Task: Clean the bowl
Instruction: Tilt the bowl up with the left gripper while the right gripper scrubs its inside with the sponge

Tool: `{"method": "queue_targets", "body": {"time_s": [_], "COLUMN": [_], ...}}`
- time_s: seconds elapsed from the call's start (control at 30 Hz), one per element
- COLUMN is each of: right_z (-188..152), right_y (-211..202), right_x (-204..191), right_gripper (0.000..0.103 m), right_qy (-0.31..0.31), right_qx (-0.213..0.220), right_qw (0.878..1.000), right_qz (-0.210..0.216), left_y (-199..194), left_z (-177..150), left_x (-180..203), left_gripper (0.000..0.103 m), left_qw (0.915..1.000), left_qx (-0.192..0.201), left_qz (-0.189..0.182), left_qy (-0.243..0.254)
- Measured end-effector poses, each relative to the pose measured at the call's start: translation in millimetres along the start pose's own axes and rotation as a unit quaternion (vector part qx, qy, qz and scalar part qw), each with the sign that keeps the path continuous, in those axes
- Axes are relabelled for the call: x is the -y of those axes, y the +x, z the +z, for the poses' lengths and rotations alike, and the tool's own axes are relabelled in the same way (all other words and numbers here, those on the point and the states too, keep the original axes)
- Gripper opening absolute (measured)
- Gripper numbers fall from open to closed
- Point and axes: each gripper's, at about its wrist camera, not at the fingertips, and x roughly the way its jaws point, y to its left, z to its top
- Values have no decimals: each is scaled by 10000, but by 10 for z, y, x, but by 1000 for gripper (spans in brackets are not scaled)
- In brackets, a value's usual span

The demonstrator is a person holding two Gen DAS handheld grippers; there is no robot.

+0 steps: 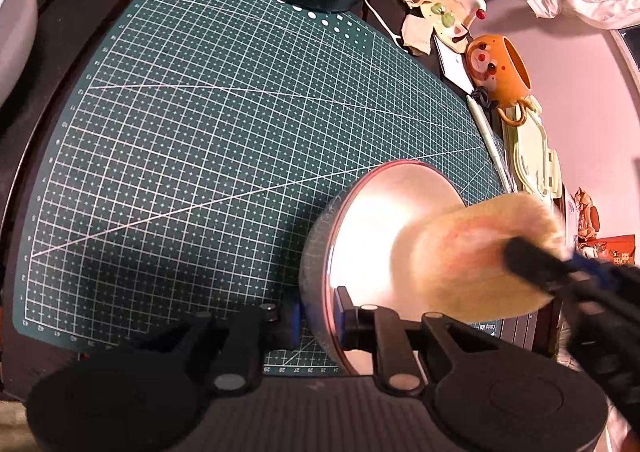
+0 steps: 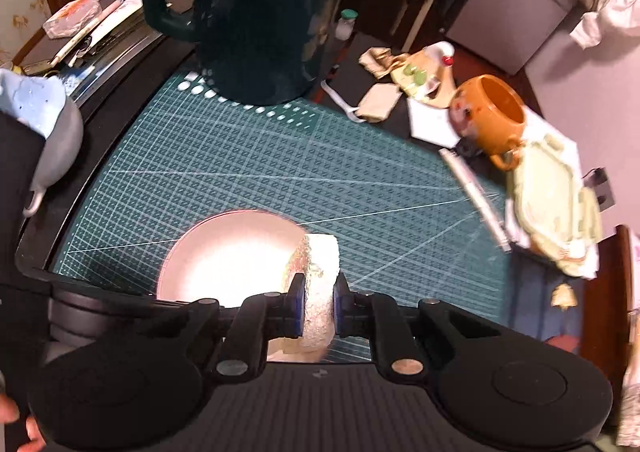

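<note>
On the green cutting mat (image 1: 208, 155) that covers the bench, the bowl (image 1: 384, 228) is tipped up on its edge near the mat's near right corner, its pale, brightly lit inside facing the sponge. Left claw (image 1: 320, 316) is closed down on the bowl's rim, one blue-padded finger on the grey outer wall and the other inside, holding it tilted. Right claw (image 2: 318, 308) is clamped on a pale yellow sponge (image 2: 318, 284), the pads (image 2: 297, 306) squeezing it from both sides; the sponge's front end rests against the inside of the bowl (image 2: 224, 252) by its right rim. Seen from the left wrist, the sponge (image 1: 468, 256) is blurred and covers the right part of the bowl's hollow. Behind, a dark green jug (image 2: 260, 11) stands on the mat's far edge. Off the mat to the right lie an orange mug (image 2: 492, 115) tipped on its side, a pen (image 2: 476, 195) and a pale green tray (image 2: 556, 211).
</note>
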Motion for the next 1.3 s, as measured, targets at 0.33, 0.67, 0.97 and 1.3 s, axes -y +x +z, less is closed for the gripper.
{"method": "queue_targets", "body": {"time_s": [0.33,0.67,0.97,1.3], "right_z": [-14,41,137,-26], "right_y": [76,-39,-303,213], "right_x": [-42,31,144,-64], "right_gripper": [12,12,12,12], "right_qy": [201,71,441,469], "right_qx": [-119,-45,189,-208], "right_qw": [9992,10000,9974,9974], "right_qz": [309,-31,533,500], "left_y": [-19,4,18,19], "left_z": [0,23,64,54], "left_x": [-48,-75,-125,-159], "left_gripper": [16,16,16,16], "left_qw": [10000,10000,10000,10000], "left_qx": [-14,-11,-21,-11], "left_qz": [-22,-16,-16,-27], "left_qy": [28,43,30,26]}}
